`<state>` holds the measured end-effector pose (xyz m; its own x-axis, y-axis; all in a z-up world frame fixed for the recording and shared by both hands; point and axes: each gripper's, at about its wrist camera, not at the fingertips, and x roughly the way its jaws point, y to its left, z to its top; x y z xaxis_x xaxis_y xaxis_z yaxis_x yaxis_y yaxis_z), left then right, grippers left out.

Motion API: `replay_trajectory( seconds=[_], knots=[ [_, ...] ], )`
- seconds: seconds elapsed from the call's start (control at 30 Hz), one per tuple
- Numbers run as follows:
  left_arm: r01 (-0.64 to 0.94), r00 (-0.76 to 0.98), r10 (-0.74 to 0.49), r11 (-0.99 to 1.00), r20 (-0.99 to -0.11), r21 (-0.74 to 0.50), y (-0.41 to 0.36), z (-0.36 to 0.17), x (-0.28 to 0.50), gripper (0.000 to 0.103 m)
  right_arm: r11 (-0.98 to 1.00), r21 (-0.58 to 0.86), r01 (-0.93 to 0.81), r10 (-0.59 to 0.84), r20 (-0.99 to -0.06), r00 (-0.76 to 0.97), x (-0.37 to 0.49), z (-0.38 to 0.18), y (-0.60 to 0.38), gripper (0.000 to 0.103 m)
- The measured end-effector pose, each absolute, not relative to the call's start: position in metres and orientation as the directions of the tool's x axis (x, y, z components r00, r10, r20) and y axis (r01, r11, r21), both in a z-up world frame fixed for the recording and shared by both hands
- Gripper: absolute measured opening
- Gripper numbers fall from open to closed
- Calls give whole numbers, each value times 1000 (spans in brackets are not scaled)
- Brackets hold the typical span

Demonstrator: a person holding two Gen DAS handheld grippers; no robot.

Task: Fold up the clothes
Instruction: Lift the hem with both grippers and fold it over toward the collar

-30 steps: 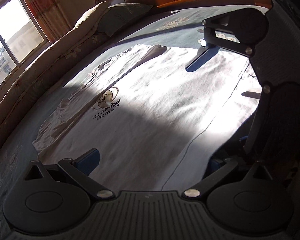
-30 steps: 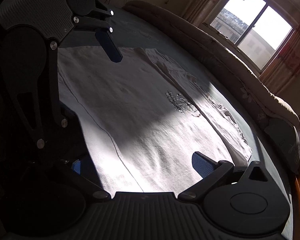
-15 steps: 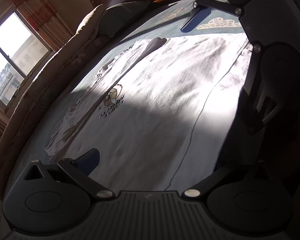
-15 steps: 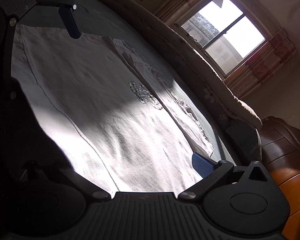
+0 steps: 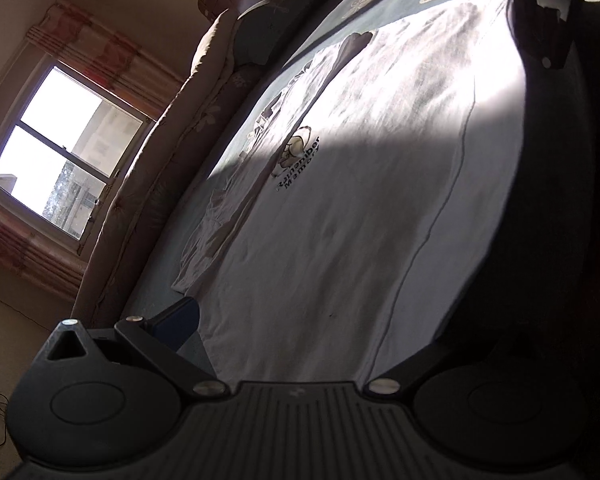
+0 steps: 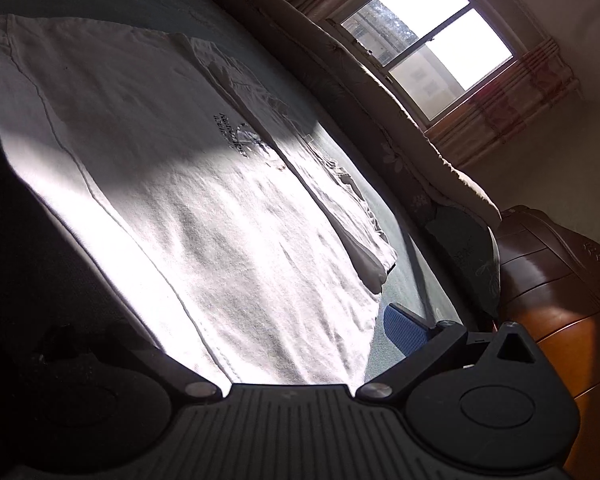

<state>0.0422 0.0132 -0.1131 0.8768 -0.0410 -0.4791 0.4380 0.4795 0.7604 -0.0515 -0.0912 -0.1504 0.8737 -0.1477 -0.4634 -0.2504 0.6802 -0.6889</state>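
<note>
A white T-shirt [image 5: 360, 200] with a small dark print [image 5: 298, 158] lies flat on the blue bedsheet [image 5: 384, 4], half in sun and half in shadow. One sleeve and side are folded in along the far edge [image 6: 332, 200]. My left gripper [image 5: 320, 324] is open low over one end of the shirt; its blue left pad [image 5: 178, 320] is beside the shirt's corner. My right gripper [image 6: 240, 332] is open over the opposite end [image 6: 260, 280], its blue pad [image 6: 404, 330] just off the cloth. Each inner finger is lost in shadow. Part of the right gripper [image 5: 540, 12] shows at the top right of the left wrist view.
A rolled quilt [image 5: 172, 132] runs along the far side of the bed, with a dark pillow [image 6: 468, 256] at its end. A wooden headboard and cabinet [image 6: 560, 296] stand beyond the pillow. A bright window [image 6: 428, 40] with curtains is behind. Floor [image 5: 4, 328] lies past the bed's edge.
Both grippers have moved apart toward opposite ends of the shirt. Each has slid to the edge of the other's view. Both stay open; the shirt has not moved.
</note>
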Motion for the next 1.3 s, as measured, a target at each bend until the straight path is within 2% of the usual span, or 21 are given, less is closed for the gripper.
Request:
replay_trajectory(
  seconds=[0.2, 0.4, 0.8, 1.3],
  knots=[
    [403, 904, -30, 392, -427, 827, 3, -121, 41, 103, 551, -789, -272, -154, -417, 896, -58, -163, -72, 103],
    [365, 912, 26, 408, -410, 837, 11, -124, 45, 103, 528, -817, -231, -252, -410, 877, -54, -162, -92, 103],
    [227, 949, 72, 520, -306, 824, 15, -98, 50, 103, 460, -887, -38, -310, -201, 929, -51, -161, -89, 103],
    [237, 952, 55, 488, -301, 840, 17, -69, 112, 103, 475, -880, 6, -317, -165, 934, 13, -132, -102, 103]
  ],
)
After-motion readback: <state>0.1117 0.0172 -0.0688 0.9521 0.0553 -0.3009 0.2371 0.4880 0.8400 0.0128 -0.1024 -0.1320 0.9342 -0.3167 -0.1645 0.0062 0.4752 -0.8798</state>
